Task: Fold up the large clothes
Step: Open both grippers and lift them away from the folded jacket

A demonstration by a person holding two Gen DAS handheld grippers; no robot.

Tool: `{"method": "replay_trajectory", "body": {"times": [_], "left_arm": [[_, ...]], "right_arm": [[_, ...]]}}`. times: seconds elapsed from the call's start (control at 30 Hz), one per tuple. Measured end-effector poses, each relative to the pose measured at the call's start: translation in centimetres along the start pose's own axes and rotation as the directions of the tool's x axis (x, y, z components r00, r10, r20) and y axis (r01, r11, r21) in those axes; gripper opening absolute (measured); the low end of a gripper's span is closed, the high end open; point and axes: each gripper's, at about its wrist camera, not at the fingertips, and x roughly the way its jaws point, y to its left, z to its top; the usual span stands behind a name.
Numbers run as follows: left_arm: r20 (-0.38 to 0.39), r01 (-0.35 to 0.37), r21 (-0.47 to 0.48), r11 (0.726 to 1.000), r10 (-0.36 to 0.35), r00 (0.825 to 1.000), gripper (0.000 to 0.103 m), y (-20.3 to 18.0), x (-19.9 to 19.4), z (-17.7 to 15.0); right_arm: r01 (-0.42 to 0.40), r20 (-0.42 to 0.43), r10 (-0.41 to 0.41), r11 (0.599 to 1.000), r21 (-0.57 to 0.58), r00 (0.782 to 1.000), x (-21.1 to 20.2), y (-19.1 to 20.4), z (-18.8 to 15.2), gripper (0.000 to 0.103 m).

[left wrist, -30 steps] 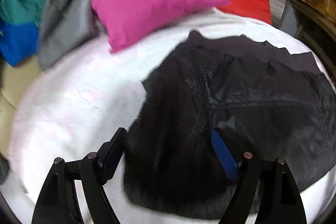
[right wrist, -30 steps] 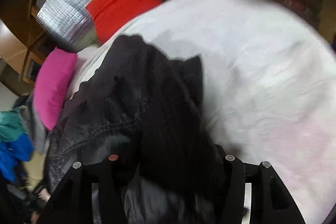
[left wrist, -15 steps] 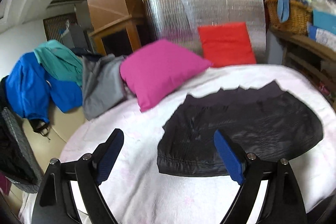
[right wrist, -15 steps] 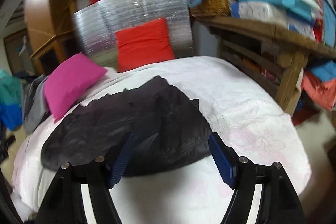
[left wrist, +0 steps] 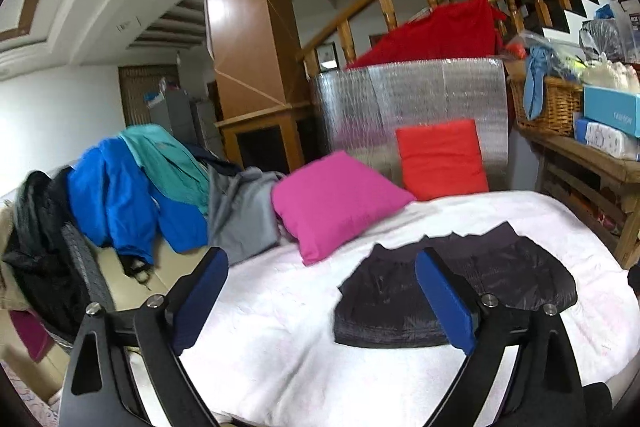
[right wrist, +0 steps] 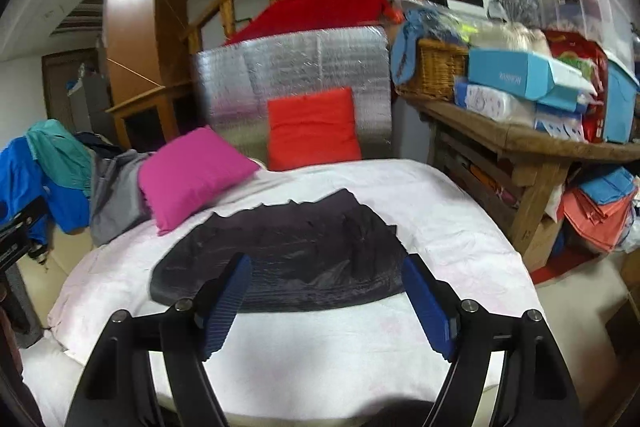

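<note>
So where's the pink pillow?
The pink pillow lies on the white bed, between the grey garment and the red pillow.

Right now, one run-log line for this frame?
garment: black jacket folded flat on white bed | left gripper: opening, empty | right gripper: opening, empty | both clear of jacket

left claw (left wrist: pixel 320 301) opening, right claw (right wrist: pixel 326 301) opening, both empty

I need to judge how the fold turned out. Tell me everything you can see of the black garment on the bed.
The black garment lies folded into a wide, flat, rounded shape on the white bed cover. Its fabric looks thin, slightly shiny and wrinkled, with a duller dark layer showing along the jagged far edge. Only the cover touches it; the pink cushion sits apart, and neither gripper holds it.
</note>
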Motion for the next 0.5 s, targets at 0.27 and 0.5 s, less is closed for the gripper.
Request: {"method": "replay_trajectory", "body": {"times": [0.27,0.5], "left_arm": [[0.066,-0.024,-0.026,0.999,0.026,0.998,0.098,1.9,-5.5,1.0],[0.100,-0.025,-0.047,0.999,0.029,0.995,0.099,2.8,-8.8,1.2]], "right_arm": [[-0.034,0.015,0.034,0.999,0.007,0.999,-4.9,2.6,-0.3,0.081],[-0.026,0.045,0.026,1.000,0.003,0.999,-7.6,3.6,-0.7,0.081]]}}
